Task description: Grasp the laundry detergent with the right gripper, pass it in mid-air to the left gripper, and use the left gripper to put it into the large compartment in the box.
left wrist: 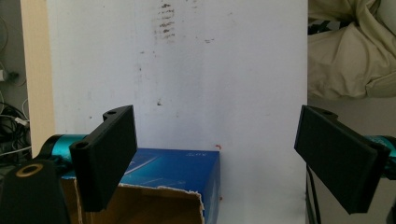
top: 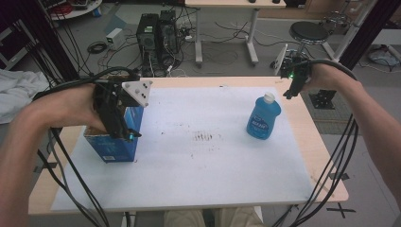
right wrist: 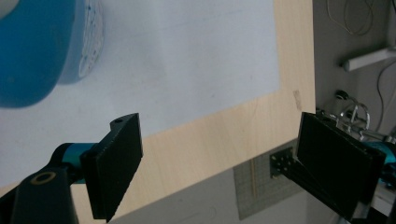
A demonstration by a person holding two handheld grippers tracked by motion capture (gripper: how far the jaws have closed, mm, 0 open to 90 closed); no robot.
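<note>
High view: left claw (top: 124, 124) hovers over the box (top: 116, 144) at the desk's (top: 302, 142) left edge; right claw (top: 289, 90) sits just beyond the bottle (top: 263, 117). Bottle label unreadable.

Left gripper view: jaws wide above the box's (left wrist: 173, 170) torn flap; lower squarely. Print illegible.

Right gripper view: jaws wide, bottle (right wrist: 42, 46) off-centre; recentre first.

Blue carton (top: 116, 137) — top torn open — stands upright at the table's left edge.

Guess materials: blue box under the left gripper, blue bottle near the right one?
Blue box: likely printed cardboard; torn brown edge at its open top in the left gripper view. Blue bottle: probably clear plastic, blue liquid showing through, white cap, glossy label.
</note>
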